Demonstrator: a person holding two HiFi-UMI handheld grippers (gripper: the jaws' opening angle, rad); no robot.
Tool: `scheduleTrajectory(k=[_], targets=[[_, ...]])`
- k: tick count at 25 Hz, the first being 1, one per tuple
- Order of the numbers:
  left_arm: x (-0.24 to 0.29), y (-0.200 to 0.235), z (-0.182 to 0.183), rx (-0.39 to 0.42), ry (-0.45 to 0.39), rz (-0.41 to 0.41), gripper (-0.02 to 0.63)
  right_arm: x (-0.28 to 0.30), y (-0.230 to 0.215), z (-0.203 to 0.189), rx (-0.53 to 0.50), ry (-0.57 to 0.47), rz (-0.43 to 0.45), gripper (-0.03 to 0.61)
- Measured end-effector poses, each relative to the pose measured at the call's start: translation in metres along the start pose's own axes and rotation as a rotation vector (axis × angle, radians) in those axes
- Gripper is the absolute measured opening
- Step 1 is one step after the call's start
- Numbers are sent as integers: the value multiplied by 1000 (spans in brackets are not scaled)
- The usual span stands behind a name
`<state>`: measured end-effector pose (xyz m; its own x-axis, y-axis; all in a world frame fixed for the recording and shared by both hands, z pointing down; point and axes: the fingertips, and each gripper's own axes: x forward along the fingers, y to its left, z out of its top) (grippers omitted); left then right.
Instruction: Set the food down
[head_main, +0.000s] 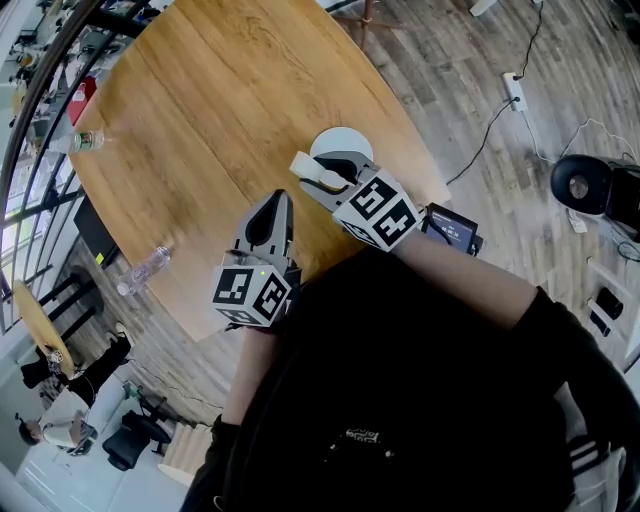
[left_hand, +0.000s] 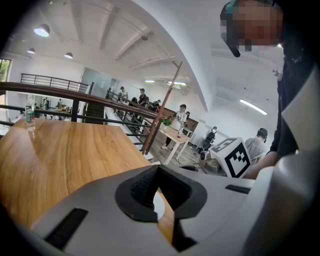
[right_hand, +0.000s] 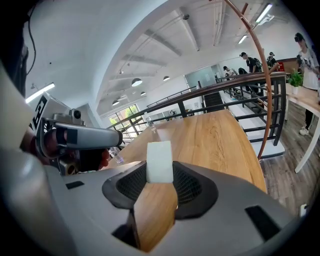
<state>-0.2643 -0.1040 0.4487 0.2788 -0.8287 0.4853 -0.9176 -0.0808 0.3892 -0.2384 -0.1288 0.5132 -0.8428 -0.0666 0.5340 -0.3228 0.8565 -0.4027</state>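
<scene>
A white rectangular block of food (right_hand: 159, 162) sits clamped between the pads of my right gripper (right_hand: 160, 170), which is shut on it. From the head view, that gripper (head_main: 322, 180) holds the block (head_main: 312, 171) just above the near edge of a white round plate (head_main: 343, 143) on the wooden table (head_main: 220, 90). My left gripper (head_main: 281, 200) hovers over the table to the left of the plate, its jaws together with nothing between them. In the left gripper view, the pads (left_hand: 145, 186) meet at the tips, and the right gripper's marker cube (left_hand: 234, 157) shows to the right.
A plastic bottle (head_main: 88, 140) stands at the table's far left side, also seen as a bottle (left_hand: 29, 112) in the left gripper view. A second bottle (head_main: 144, 268) lies by the table's left edge. A railing (right_hand: 240, 100) runs behind the table. Cables and a power strip (head_main: 515, 92) lie on the floor.
</scene>
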Motion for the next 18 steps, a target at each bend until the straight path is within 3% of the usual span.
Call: scheduleTrajectory(k=[9,18], targets=[[5,7,-3,-8,20,13,5,18,-19,-26,53,78,-4,172],[4,15,-6,-18,33,36,5,36,-44,-63,44,236,-102,172]])
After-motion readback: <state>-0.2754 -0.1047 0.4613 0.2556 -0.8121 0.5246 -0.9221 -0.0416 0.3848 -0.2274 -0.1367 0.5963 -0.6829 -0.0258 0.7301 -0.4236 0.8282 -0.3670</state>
